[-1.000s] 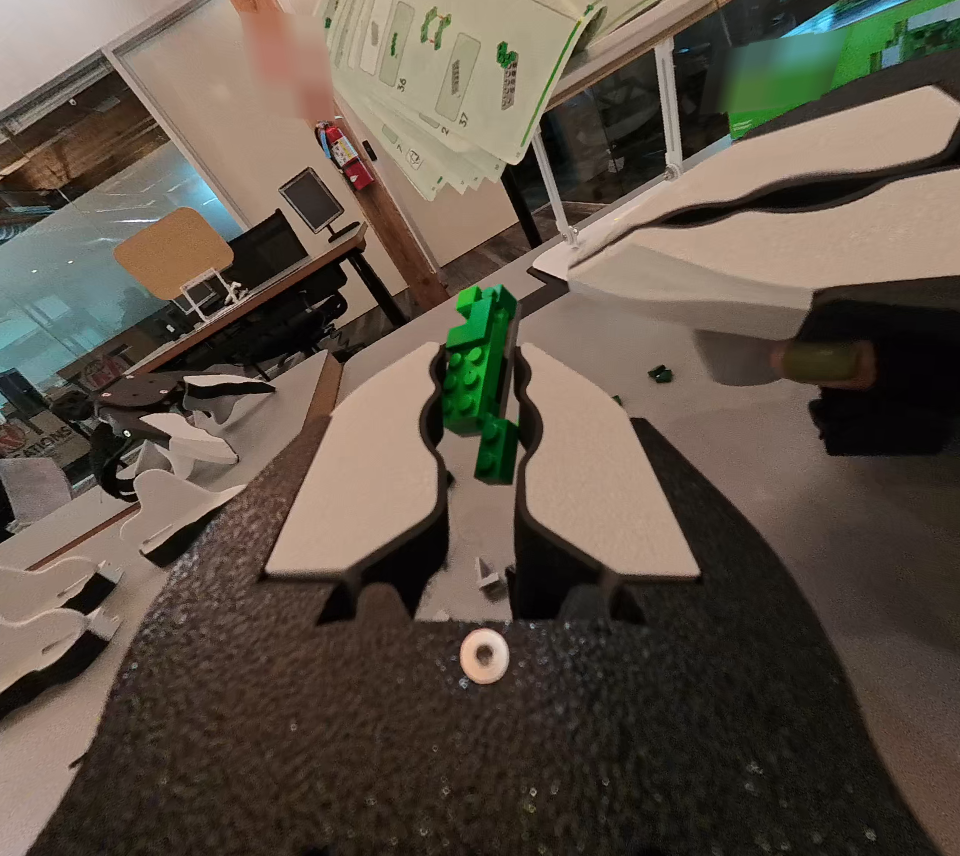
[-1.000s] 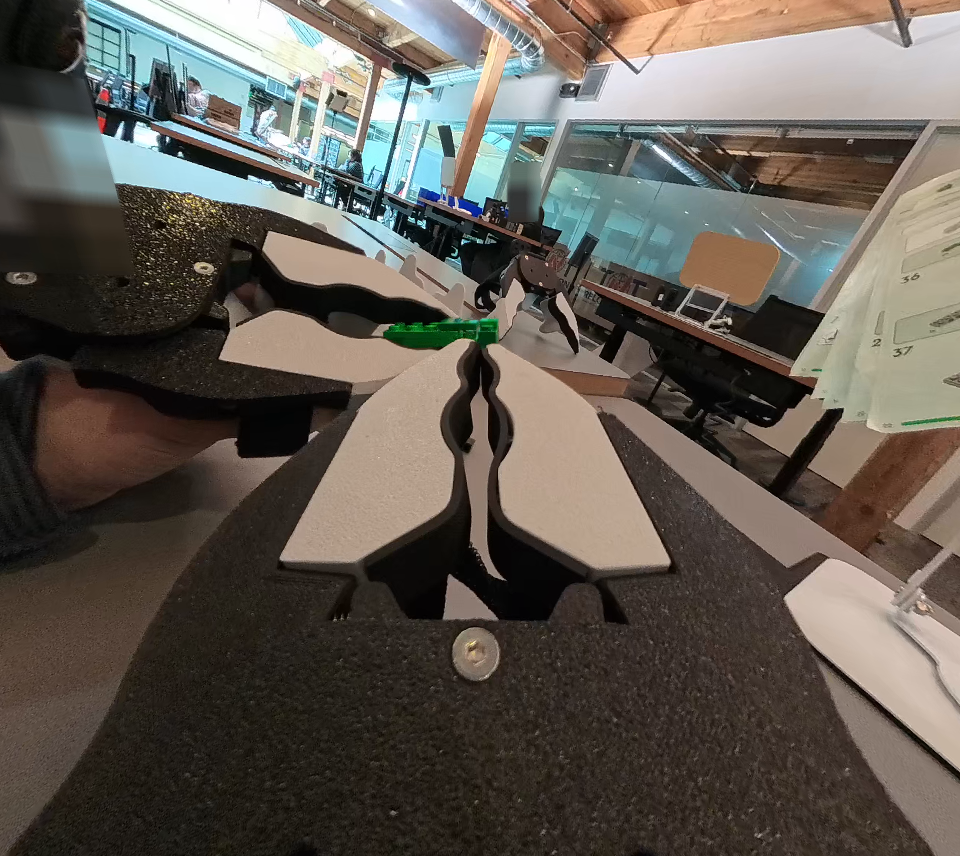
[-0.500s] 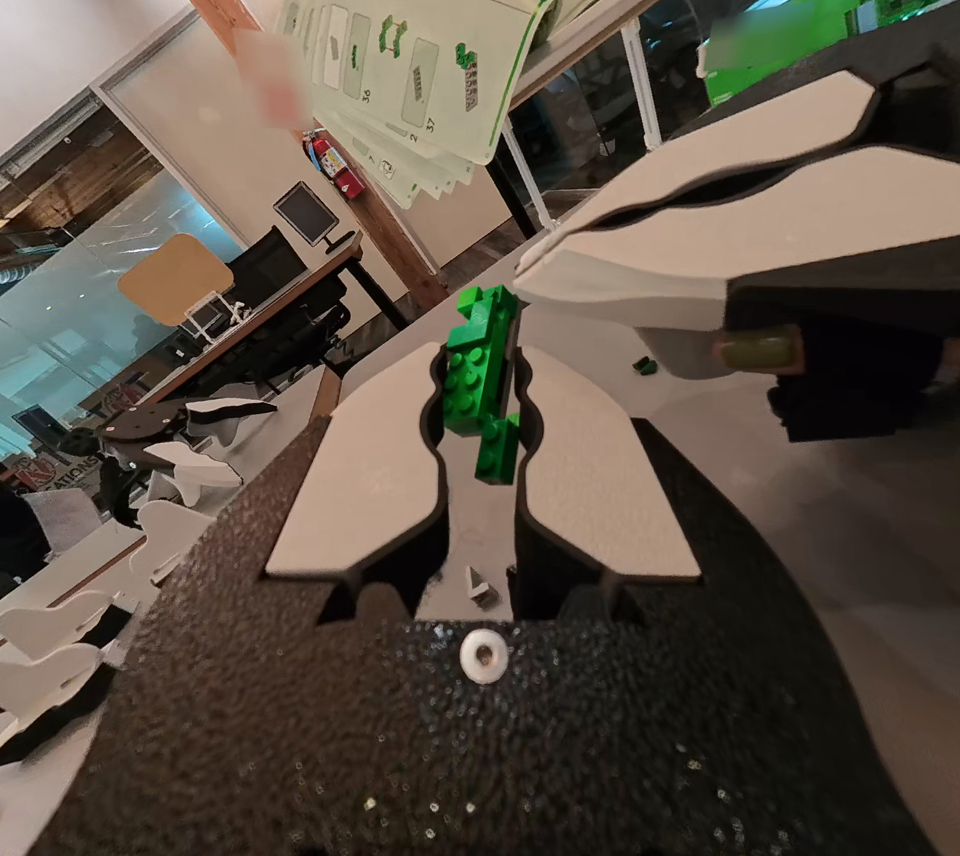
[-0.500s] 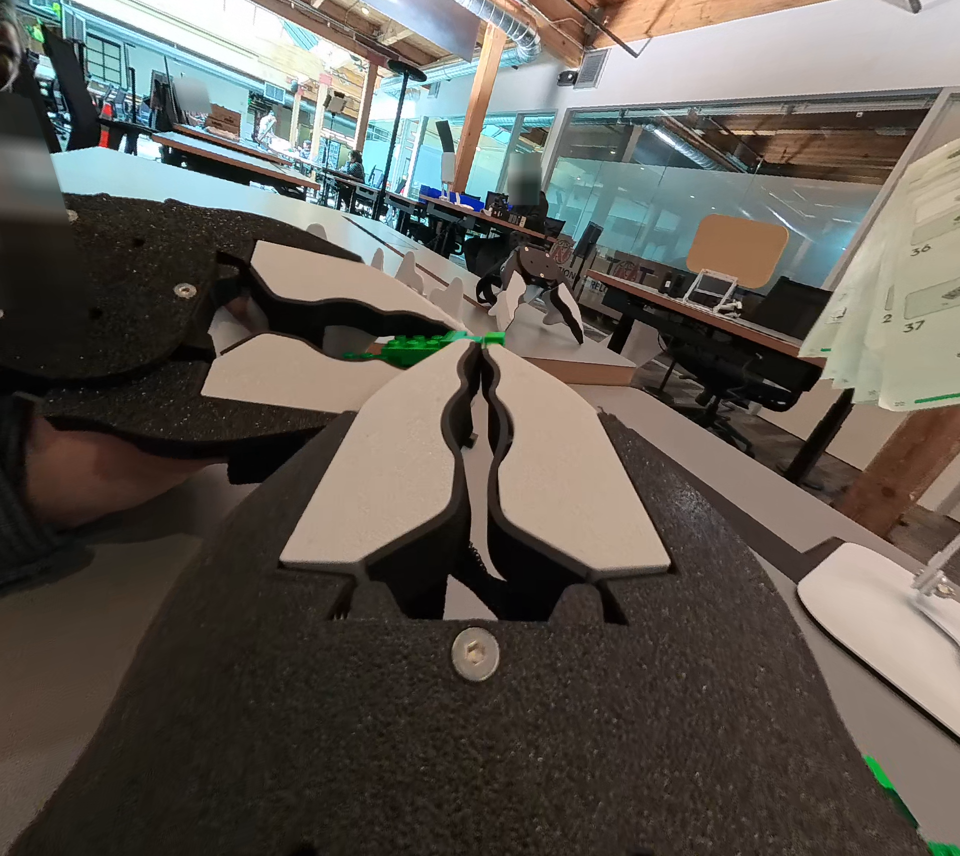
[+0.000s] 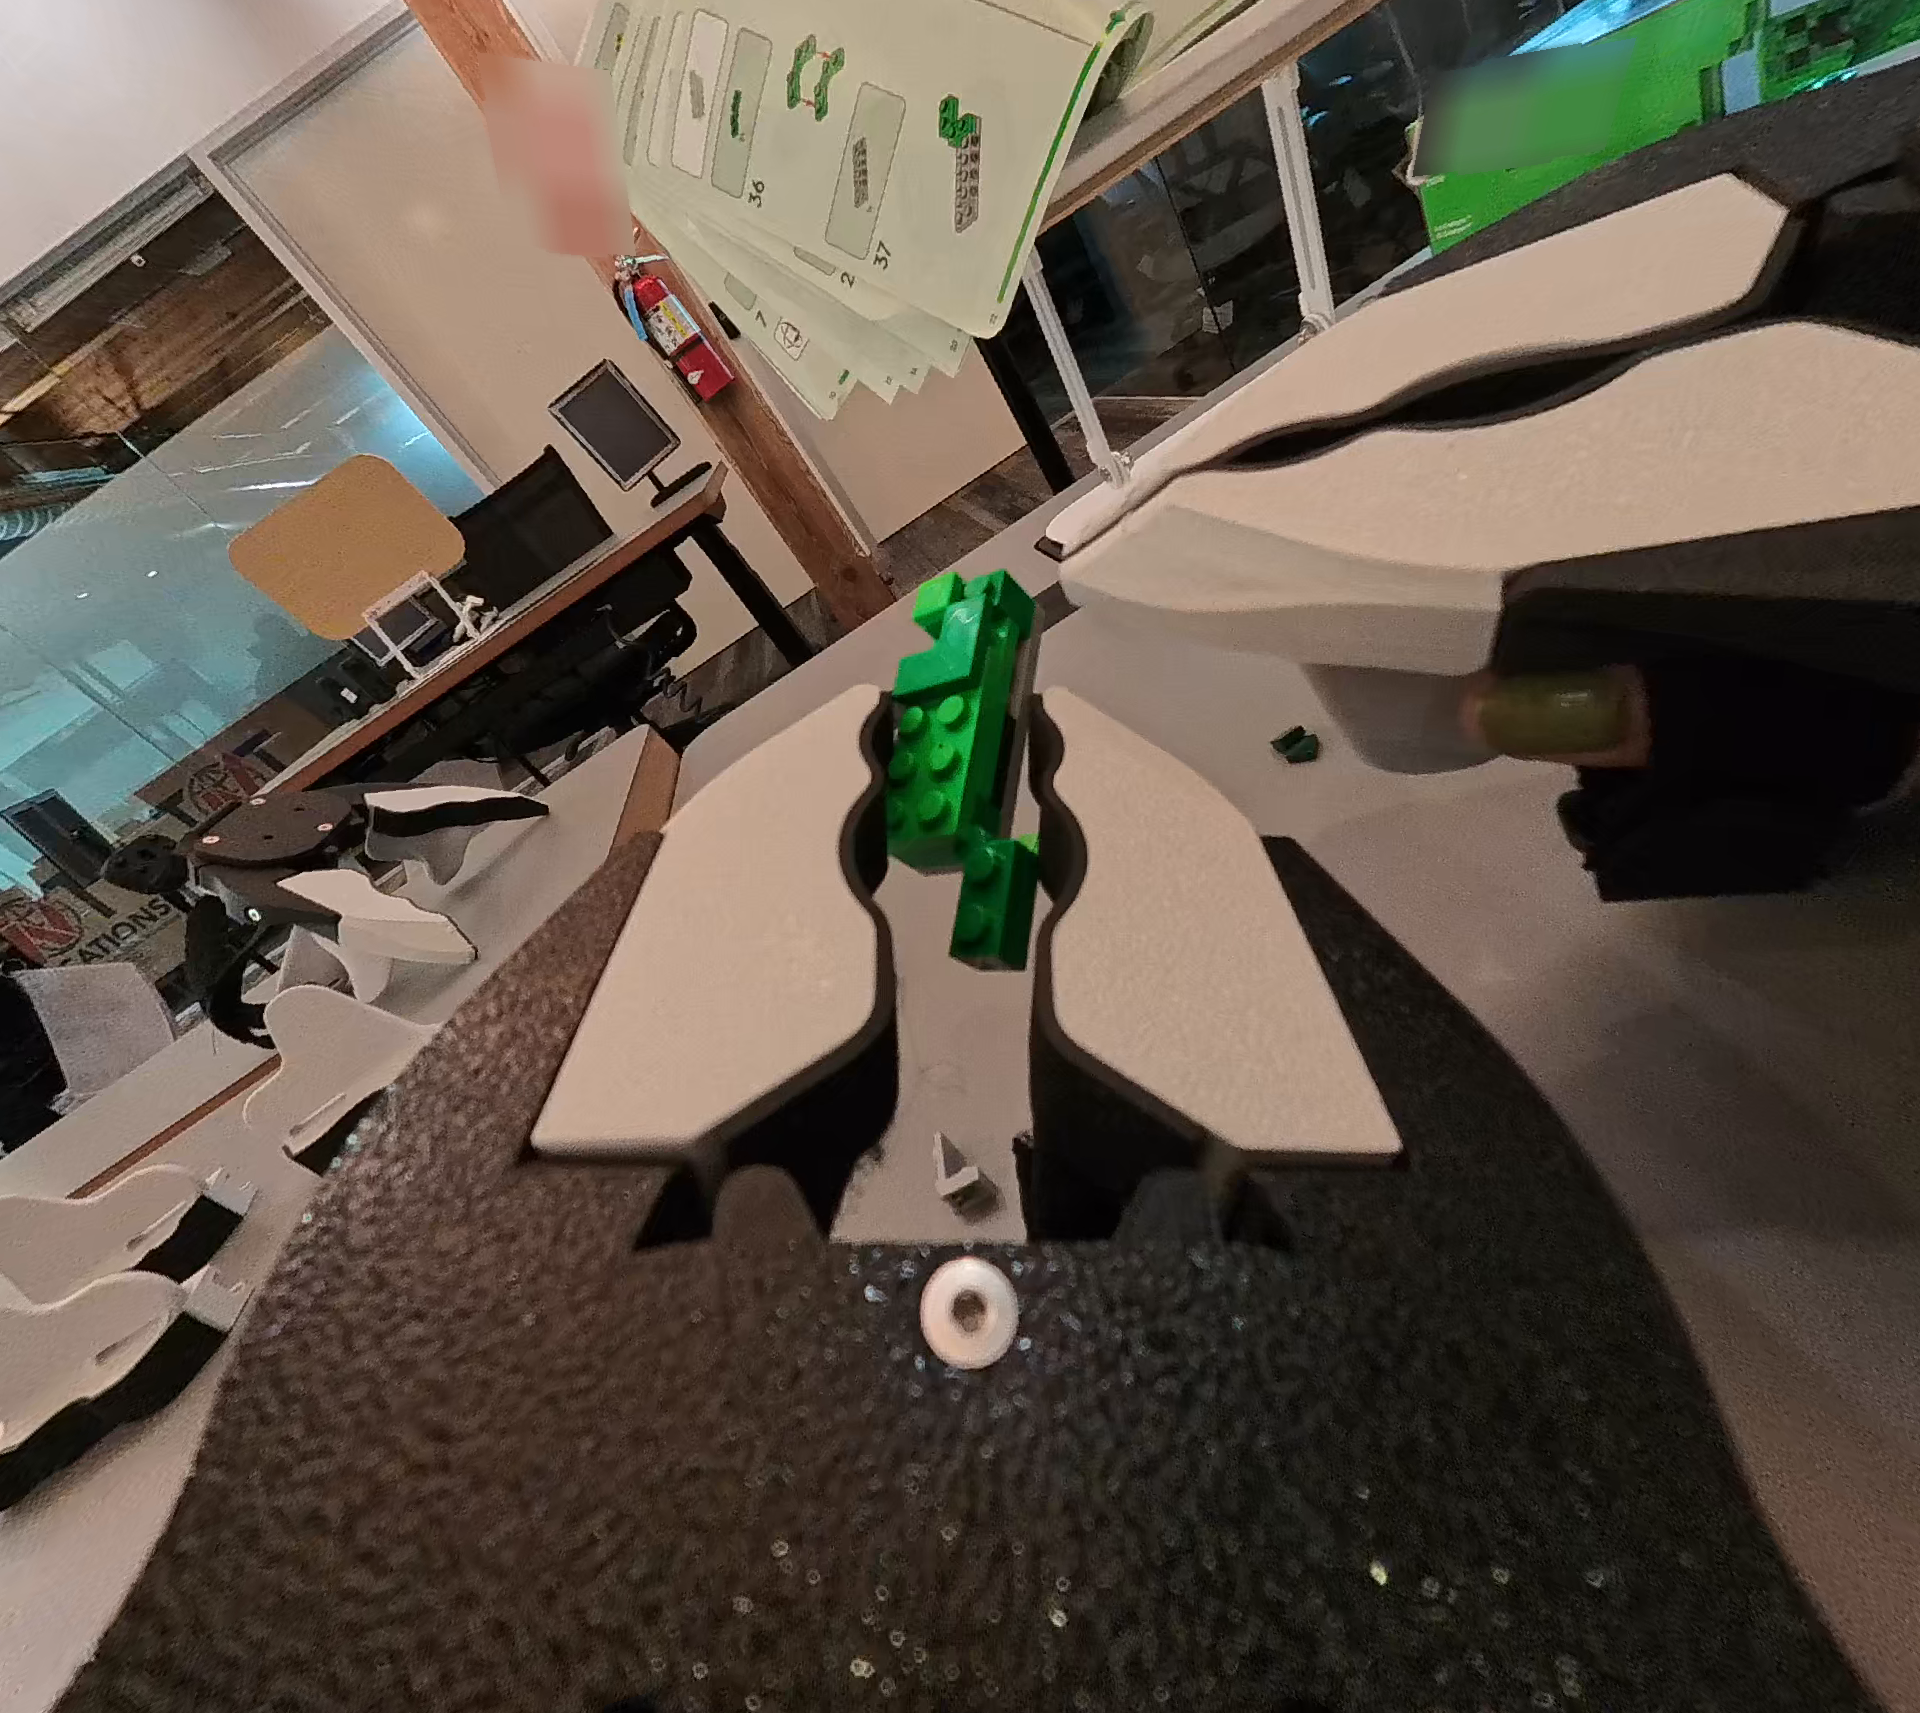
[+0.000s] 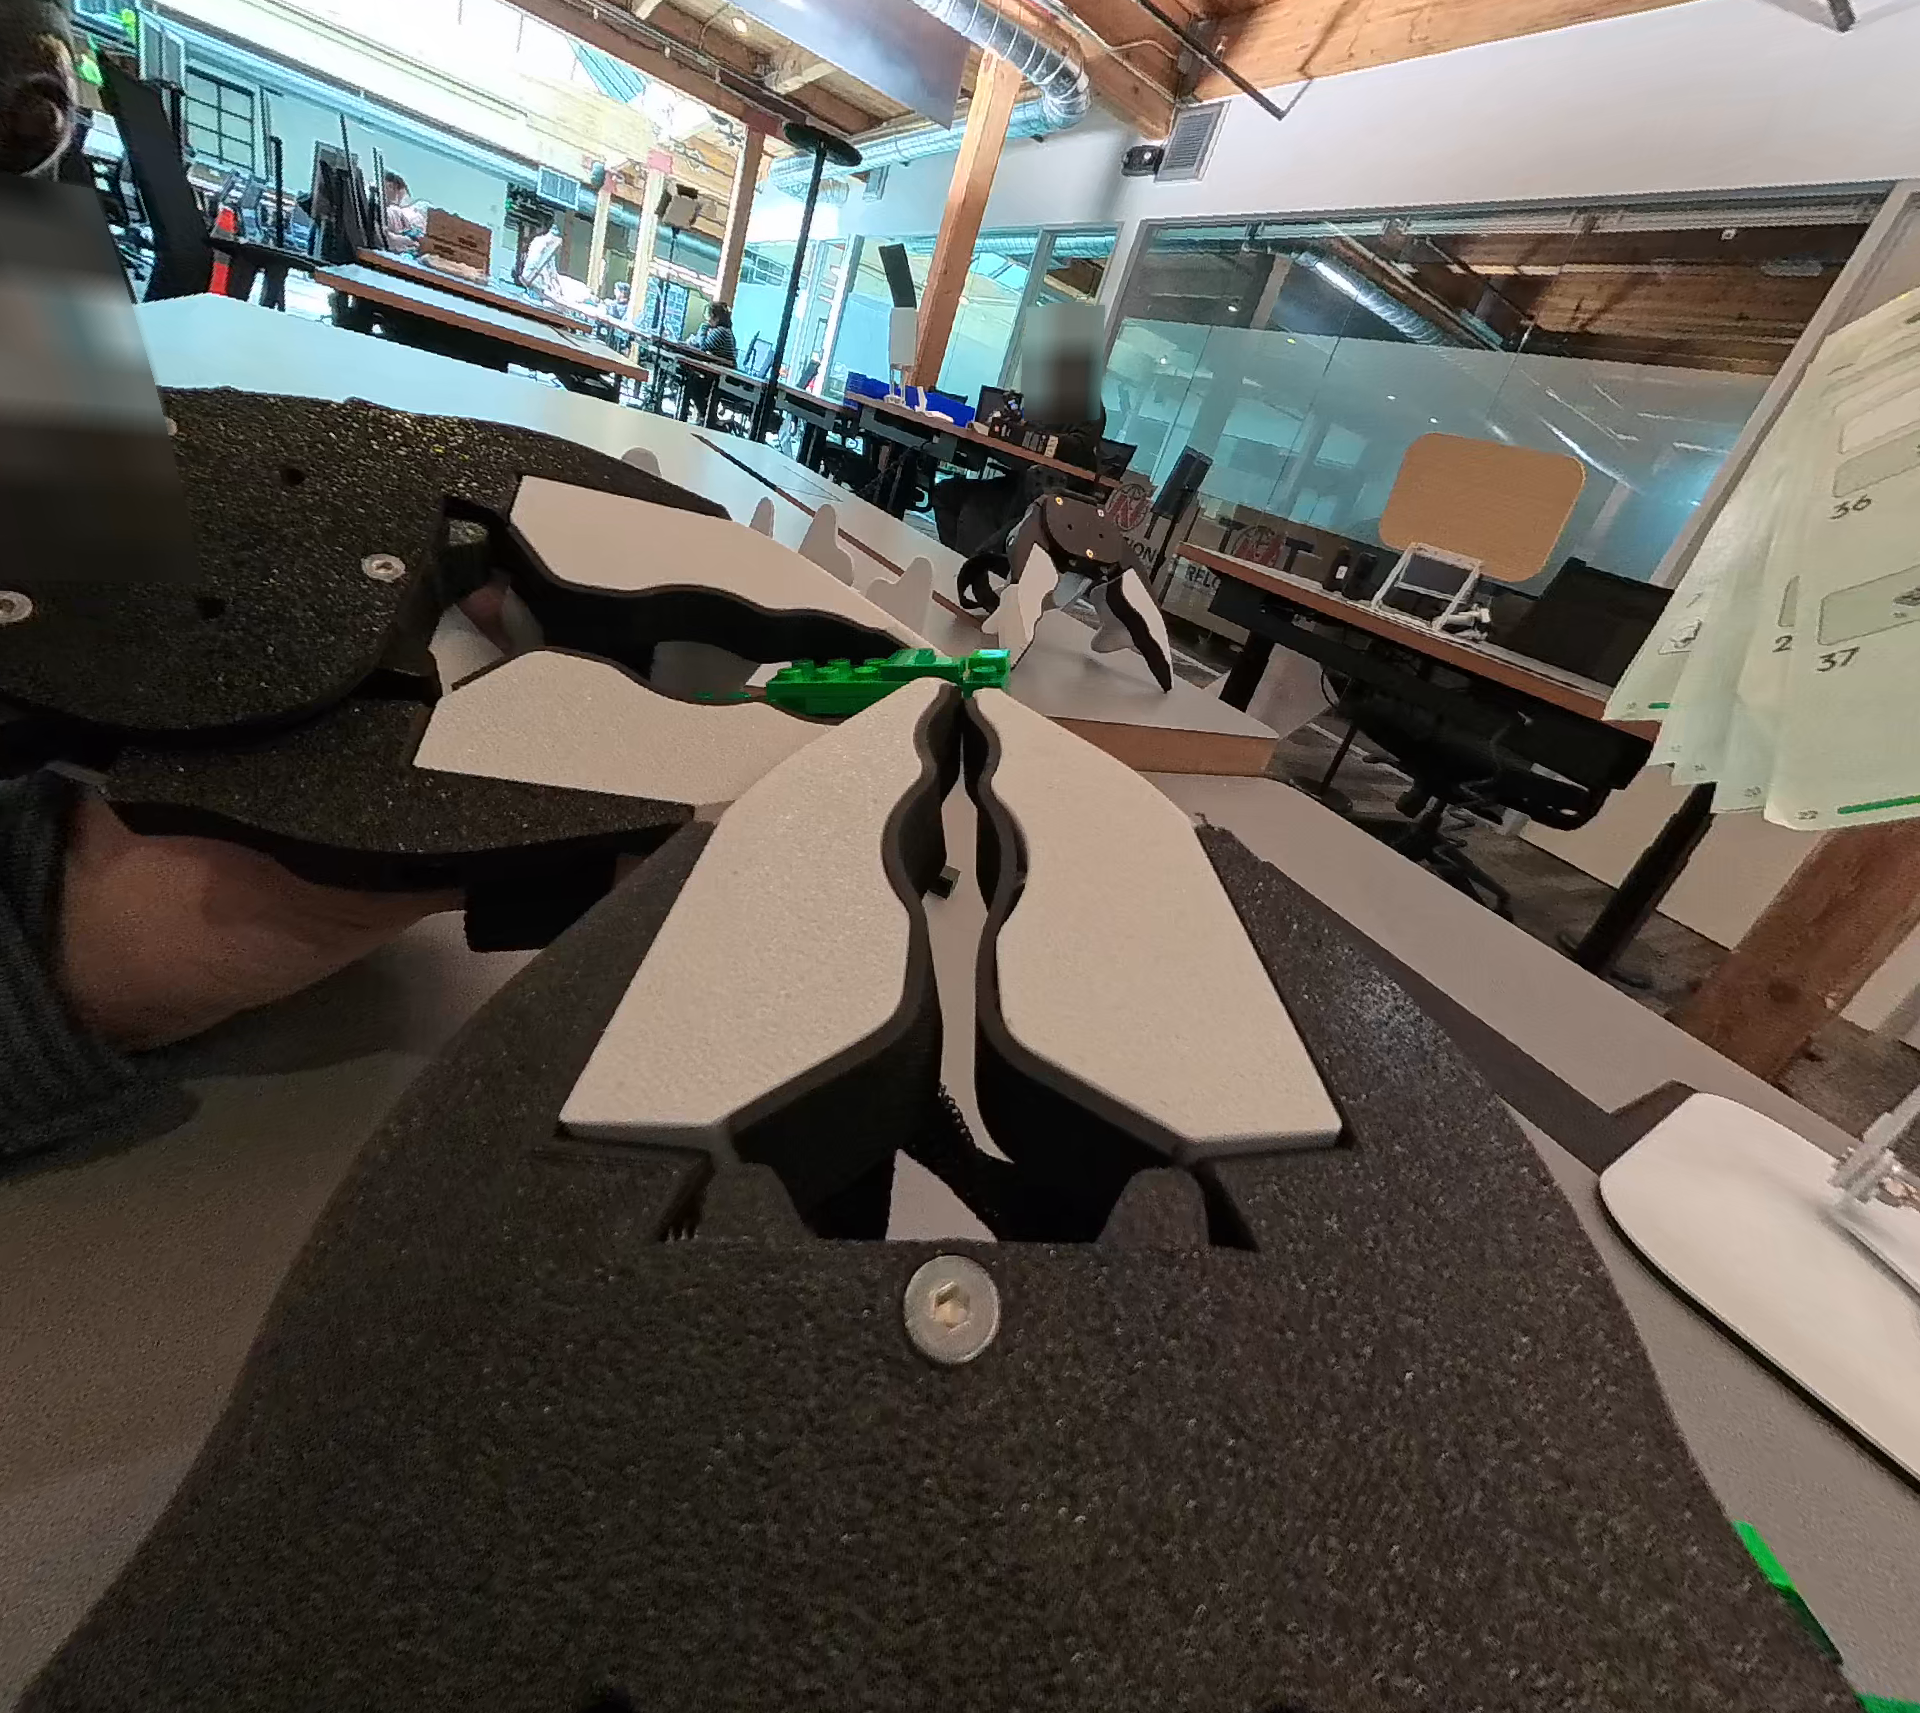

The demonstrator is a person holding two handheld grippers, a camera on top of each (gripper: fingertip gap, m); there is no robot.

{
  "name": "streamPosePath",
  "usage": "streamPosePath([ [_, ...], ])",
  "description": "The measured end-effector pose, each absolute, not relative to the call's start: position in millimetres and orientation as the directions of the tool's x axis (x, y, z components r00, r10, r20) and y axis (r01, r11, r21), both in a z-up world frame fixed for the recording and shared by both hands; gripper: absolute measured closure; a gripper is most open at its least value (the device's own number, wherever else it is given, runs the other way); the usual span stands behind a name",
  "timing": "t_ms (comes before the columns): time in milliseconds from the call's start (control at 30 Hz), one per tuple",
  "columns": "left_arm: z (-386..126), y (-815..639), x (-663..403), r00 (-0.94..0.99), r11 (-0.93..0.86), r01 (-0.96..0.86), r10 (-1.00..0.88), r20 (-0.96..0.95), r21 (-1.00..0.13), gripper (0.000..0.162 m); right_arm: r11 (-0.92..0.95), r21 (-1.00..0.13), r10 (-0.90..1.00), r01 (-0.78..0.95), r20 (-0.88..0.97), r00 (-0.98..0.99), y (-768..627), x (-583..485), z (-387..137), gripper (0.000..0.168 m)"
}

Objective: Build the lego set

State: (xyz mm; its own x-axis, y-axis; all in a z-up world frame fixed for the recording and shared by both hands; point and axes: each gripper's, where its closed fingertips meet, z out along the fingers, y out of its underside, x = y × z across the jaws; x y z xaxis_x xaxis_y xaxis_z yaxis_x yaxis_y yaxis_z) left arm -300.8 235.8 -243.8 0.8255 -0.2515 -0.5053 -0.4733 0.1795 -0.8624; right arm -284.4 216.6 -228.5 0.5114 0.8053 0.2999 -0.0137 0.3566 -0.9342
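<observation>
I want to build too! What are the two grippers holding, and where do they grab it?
The left gripper pinches the green lego piece around its middle. The right gripper is shut on nothing.

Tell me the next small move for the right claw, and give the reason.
Probably ease the right claw forward to press on the top end of the green lego assembly. The left claw is shut on that assembly, holding it upright, and the right claw is shut with its tips just beside the assembly's top end.

The lego assembly (image 5: 961,764) sits between the left gripper's (image 5: 961,728) jaws, above the counter (image 5: 1455,988). The right gripper (image 5: 1081,546) lies just right of it, the instruction booklet (image 5: 883,53) far behind.
</observation>
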Motion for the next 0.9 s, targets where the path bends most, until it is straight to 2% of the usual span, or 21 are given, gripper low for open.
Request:
streamPosePath([
  [900, -244.7, 235.4, -298.0, 0.824, 0.181, -0.466, -0.267, -0.5, -0.866, 0.138, 0.358, -0.933, 0.808, -0.012, 0.303, 0.505, 215.7, -285.4, -228.9, 0.168],
])
